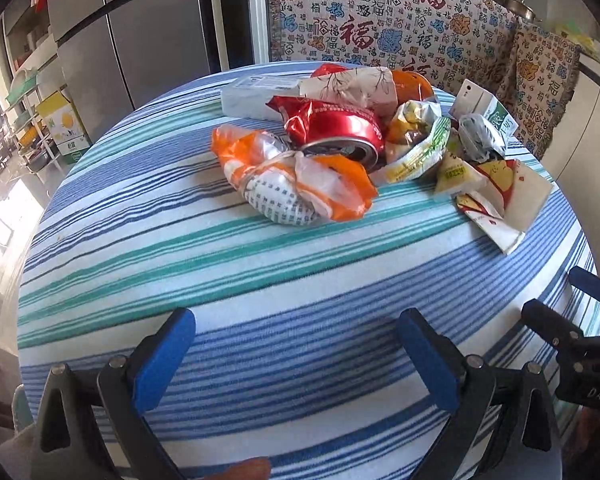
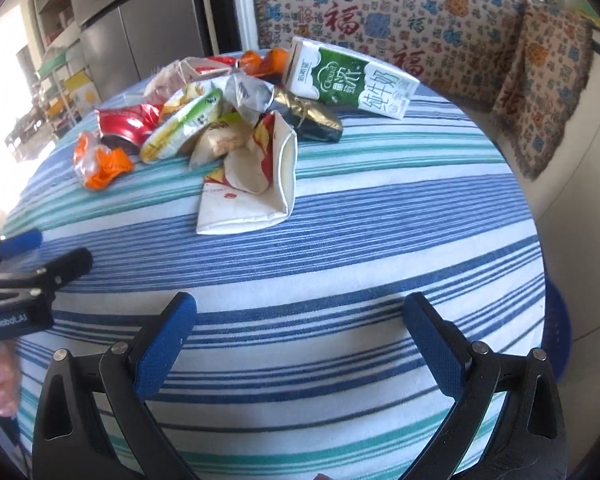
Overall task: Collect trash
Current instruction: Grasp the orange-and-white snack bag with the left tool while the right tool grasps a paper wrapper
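A: Where does the job stand?

B: At the very start, I judge. Both tools hover over the near, bare part of the striped worktop (image 1: 260, 280), and nothing is picked up. The left gripper (image 1: 296, 354) has its fingers spread wide with nothing between them; the right gripper (image 2: 300, 338) is the same.

A: And the trash?

B: Heaped toward the far side of the worktop. From the left wrist view, an orange plastic bag (image 1: 296, 184) lies nearest, touching a crushed red can (image 1: 340, 132) behind it. To the right sits a green and yellow wrapper (image 1: 420, 152), then a white paper pouch (image 1: 512, 200) at the right edge of the pile. A green milk carton (image 2: 352, 78) lies on its side at the far right, and a white box (image 1: 252, 94) at the far left.

A: Next move?

B: Probably a reach forward to the nearest loose piece: the orange bag for the left tool, the paper pouch for the right. A blue bin (image 2: 558, 340) seems to sit past the right edge, though little of it shows.
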`<action>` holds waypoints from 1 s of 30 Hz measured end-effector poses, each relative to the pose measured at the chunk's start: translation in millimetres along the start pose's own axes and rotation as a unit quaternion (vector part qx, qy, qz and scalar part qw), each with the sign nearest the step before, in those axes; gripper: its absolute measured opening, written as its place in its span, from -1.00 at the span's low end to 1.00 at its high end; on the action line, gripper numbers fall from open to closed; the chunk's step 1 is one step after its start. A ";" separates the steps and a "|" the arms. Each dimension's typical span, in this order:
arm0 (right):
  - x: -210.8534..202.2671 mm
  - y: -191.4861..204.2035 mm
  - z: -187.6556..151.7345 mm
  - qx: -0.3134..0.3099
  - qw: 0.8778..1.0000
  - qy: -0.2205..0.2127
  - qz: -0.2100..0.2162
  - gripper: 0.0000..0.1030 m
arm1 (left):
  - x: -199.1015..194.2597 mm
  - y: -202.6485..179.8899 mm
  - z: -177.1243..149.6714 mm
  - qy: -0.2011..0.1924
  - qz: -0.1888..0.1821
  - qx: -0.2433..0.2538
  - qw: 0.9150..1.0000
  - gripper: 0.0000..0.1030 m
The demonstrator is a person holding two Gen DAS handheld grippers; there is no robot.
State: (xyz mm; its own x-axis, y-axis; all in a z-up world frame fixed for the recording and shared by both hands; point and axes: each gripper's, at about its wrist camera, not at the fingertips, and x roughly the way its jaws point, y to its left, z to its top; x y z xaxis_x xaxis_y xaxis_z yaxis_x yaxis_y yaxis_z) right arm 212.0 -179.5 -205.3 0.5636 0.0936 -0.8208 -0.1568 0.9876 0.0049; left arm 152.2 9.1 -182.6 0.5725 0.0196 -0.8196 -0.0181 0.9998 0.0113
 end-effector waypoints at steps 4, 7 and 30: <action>6.2 1.6 7.1 -0.012 1.000 0.004 0.008 0.99 | 1.2 1.8 1.9 -0.005 0.005 -0.006 1.000 1.00; 8.3 2.7 7.6 -0.014 1.000 -0.004 0.009 0.99 | 1.8 1.8 3.3 -0.004 0.009 -0.011 1.000 1.00; 9.1 4.1 8.2 -0.012 1.000 -0.007 0.006 0.99 | 29.4 31.3 58.4 0.013 0.025 -0.040 0.999 1.00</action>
State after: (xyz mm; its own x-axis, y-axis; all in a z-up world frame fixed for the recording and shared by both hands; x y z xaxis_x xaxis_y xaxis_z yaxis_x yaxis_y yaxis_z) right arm 223.1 -173.6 -208.0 0.5735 0.1069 -0.8122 -0.1819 0.9833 0.0010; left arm 216.3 41.4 -172.9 0.5486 0.0683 -0.8333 -0.1120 0.9937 0.0077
